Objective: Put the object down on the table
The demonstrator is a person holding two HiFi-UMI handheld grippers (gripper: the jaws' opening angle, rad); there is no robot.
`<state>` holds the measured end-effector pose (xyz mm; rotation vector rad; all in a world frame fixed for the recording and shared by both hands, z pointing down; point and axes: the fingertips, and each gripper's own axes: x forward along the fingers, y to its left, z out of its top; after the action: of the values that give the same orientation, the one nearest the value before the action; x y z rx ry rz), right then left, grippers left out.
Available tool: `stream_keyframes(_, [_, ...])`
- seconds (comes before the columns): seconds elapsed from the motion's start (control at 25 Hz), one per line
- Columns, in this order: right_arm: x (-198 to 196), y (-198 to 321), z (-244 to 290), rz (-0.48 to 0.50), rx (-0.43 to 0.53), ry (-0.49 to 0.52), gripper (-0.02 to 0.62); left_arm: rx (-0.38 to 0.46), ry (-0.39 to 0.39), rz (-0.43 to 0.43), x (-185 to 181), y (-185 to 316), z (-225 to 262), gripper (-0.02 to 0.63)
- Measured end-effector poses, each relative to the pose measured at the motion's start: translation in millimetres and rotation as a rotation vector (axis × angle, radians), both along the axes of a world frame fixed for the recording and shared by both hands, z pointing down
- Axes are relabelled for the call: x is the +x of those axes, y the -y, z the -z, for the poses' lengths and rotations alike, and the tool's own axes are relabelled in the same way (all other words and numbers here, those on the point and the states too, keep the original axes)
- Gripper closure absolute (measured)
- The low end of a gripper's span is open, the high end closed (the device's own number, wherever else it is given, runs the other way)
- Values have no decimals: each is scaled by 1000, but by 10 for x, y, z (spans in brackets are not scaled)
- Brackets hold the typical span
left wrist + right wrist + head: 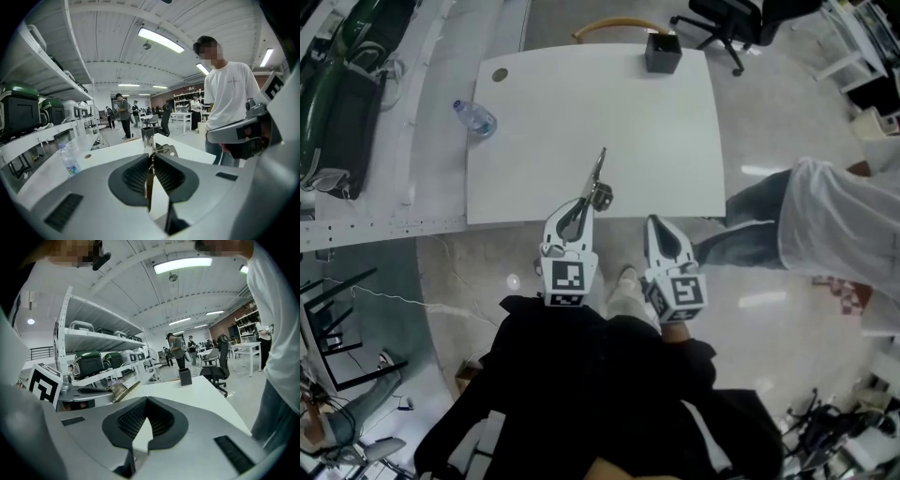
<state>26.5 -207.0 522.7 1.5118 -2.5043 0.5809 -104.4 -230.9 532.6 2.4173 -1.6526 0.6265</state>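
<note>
A slim metal tool point(598, 178) with a long thin tip sticks out over the near edge of the white table point(675, 141). My left gripper point(584, 202) is shut on its handle end and holds it above the tabletop. In the left gripper view the tool point(150, 178) runs edge-on between the ribbed pads, and its metal head point(165, 151) shows past the tips. My right gripper point(662, 232) hangs just off the table's near edge, to the right of the left one. Its jaws point(147, 400) are shut with nothing between them. The tool point(120, 391) shows at the left of the right gripper view.
A water bottle point(475, 119) lies at the table's left edge, and a black box point(663, 52) stands at its far edge. A person in a white shirt point(830, 220) stands close at the right. Shelving with green cases point(342, 94) runs along the left, and an office chair point(727, 23) stands beyond the table.
</note>
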Motion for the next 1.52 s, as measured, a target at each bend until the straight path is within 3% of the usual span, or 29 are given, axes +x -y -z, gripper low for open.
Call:
stream_keyframes(0.64, [2, 133, -248, -35, -62, 5, 594, -51, 249, -170, 220, 481, -606, 571])
stream_keyframes(1.52, [78, 263, -500, -76, -130, 2, 595, -136, 414, -310, 356, 814, -1303, 575])
